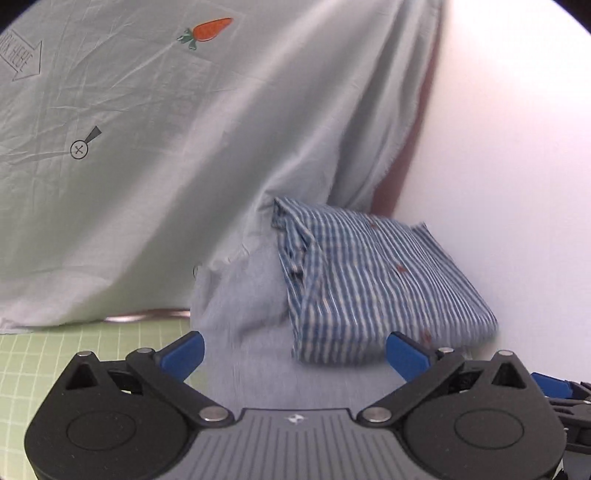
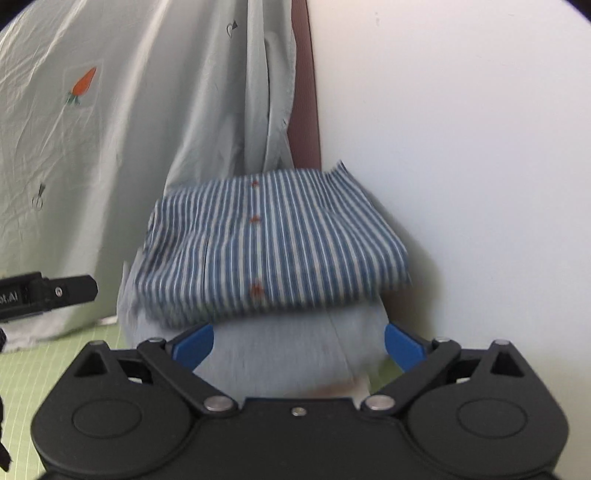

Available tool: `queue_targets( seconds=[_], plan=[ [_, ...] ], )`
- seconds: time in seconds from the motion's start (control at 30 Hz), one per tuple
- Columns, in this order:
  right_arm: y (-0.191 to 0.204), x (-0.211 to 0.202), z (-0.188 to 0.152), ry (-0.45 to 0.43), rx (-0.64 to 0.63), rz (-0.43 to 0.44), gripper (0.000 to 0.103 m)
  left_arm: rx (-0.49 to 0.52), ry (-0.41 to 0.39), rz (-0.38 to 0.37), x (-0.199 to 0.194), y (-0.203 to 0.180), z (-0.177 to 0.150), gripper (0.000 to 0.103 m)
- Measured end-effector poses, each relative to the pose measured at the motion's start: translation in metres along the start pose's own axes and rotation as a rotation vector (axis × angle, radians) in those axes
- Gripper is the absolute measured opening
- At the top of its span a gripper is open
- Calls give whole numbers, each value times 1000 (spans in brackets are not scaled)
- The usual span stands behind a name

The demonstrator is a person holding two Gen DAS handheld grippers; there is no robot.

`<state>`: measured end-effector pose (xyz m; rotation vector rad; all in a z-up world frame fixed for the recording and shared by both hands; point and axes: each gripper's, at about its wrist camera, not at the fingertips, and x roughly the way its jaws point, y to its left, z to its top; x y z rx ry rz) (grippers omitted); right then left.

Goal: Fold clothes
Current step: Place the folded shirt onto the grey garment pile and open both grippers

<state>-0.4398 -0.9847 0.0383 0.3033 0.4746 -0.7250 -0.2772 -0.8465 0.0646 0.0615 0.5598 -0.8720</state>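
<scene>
A folded blue-and-white striped shirt (image 1: 373, 280) with small red buttons lies on top of a folded light blue garment (image 1: 255, 332). Both show in the right wrist view too, the striped shirt (image 2: 273, 247) over the light blue garment (image 2: 280, 350). My left gripper (image 1: 295, 350) is open, its blue fingertips (image 1: 184, 350) spread just in front of the pile. My right gripper (image 2: 299, 343) is open, its fingertips (image 2: 195, 343) on either side of the light blue garment's near edge. Neither holds cloth.
The pile sits on a green grid mat (image 1: 44, 362) against a white wall (image 1: 498, 147). A pale green curtain with a carrot print (image 1: 210, 29) hangs behind, left. The left gripper's black body (image 2: 44, 291) shows at the right view's left edge.
</scene>
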Motion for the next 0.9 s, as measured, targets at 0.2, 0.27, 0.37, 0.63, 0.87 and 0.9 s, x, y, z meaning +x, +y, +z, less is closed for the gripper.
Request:
queue_targets(
  seconds=[0.2,0.27,0.37,0.63,0.87,0.9],
  plan=[
    [0,-60,-47,61,24,-12,101,4,107,-90,-52,-21,-56,103],
    [0,-76,-57,71,31,-23,101,21,137,-102,-65,-27,-71,103],
    [-1,-93,-68,71,41,-35,101,68,151,-109,-82,-33,-87,103],
    [-7,-124,-84,63,68,-60,101,110,103,-129,-116,-36,-99,103],
    [-4,-141,-88,39,56,-63,101,107,87,-133,-126,-36,-97,103],
    [-4,-143,-88,36,56,-64,101,108,86,-135,-127,-36,-97,103]
  ],
)
